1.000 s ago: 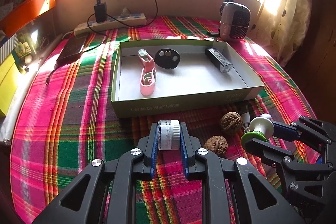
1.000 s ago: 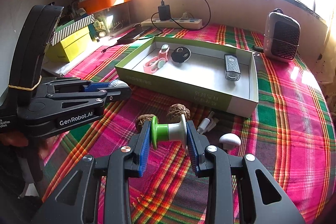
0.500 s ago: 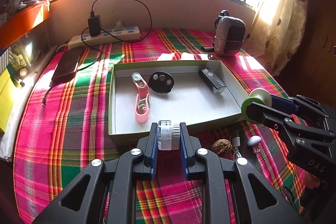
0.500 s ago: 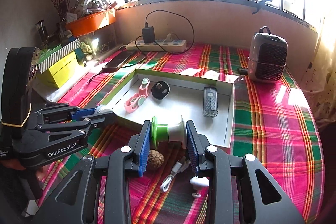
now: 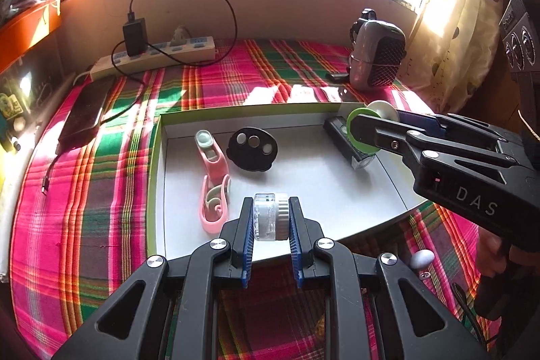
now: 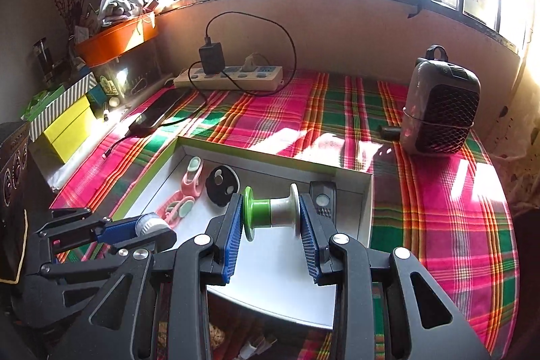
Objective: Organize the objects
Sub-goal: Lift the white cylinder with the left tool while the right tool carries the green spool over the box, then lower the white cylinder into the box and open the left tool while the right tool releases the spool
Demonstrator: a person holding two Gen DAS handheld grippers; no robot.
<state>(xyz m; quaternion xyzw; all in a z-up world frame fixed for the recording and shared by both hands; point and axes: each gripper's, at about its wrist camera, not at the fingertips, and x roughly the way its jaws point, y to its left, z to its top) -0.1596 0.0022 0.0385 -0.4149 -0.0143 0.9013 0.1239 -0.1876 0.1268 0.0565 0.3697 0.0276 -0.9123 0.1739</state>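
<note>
**Sunlit plaid tabletop, both tools loaded above the tray**

Plaid cloth covers the tabletop under a bright window. The left tool is clamped on a small clear-and-white cylinder, its axis running left to right between the pads, hanging over the near part of the shallow box. The right tool grips a green-and-white spool by its two flanges, long axis also left to right, green end left, above the box's right half. White floor lies open between and ahead of both loads. Farther in sit a pink clip at the left, a black disc mid-far, and a dark oblong device, partly hidden behind the spool. Beyond the far rim stand a power strip and a small heater. Below the near rim, small items on the cloth are cut off and hard to identify.
</note>
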